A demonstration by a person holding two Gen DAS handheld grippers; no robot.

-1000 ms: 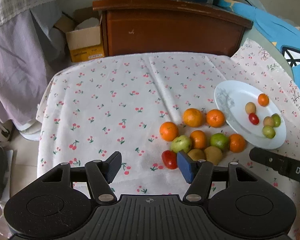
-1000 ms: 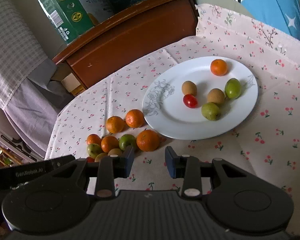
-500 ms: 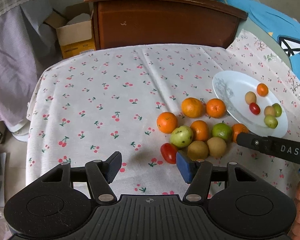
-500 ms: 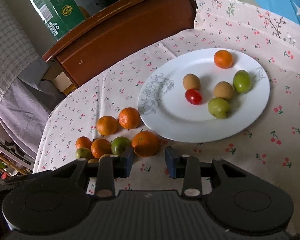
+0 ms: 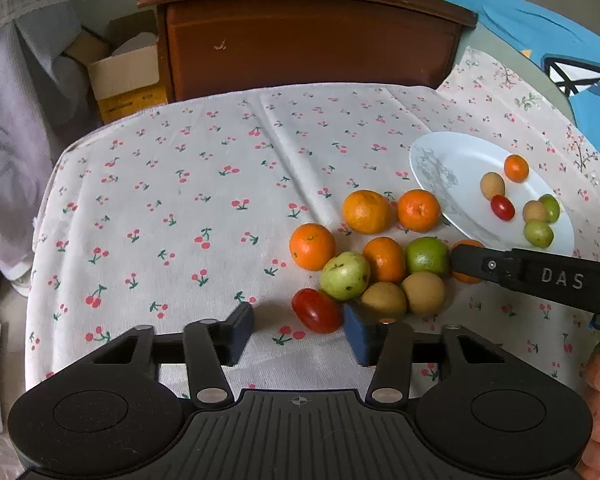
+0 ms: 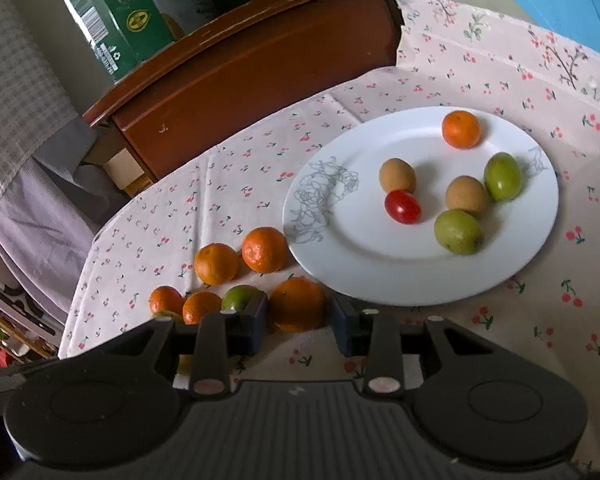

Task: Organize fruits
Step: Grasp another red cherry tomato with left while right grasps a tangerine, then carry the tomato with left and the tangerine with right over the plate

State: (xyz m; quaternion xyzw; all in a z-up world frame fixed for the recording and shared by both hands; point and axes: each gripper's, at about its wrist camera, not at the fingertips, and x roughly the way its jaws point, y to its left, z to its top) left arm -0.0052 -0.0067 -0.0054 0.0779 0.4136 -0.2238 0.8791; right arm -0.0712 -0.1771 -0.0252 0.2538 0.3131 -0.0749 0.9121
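Both tongs are reaching into the loose fruit on the cherry-print tabletop [image 5: 188, 200]. The left tongs [image 5: 298, 334] are closing, not yet gripping, beside the small red oval tomato [image 5: 317, 311]. The right tongs [image 6: 300, 322] are closing narrowly around the round orange mandarin [image 6: 297, 304] just beside the white ceramic plate [image 6: 364, 256]; next each needs a firm pinch, then a lift to that plate.

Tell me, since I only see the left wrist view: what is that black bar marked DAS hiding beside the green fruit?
Observer: That bar is the right gripper. An orange lies on the cloth between its fingers, right by the plate.
Operator: Is it squeezing the orange?
Observer: It doesn't look so: a thin gap shows on the plate side.
Operator: What sits on the wooden cabinet?
Observer: A green carton, tilted.
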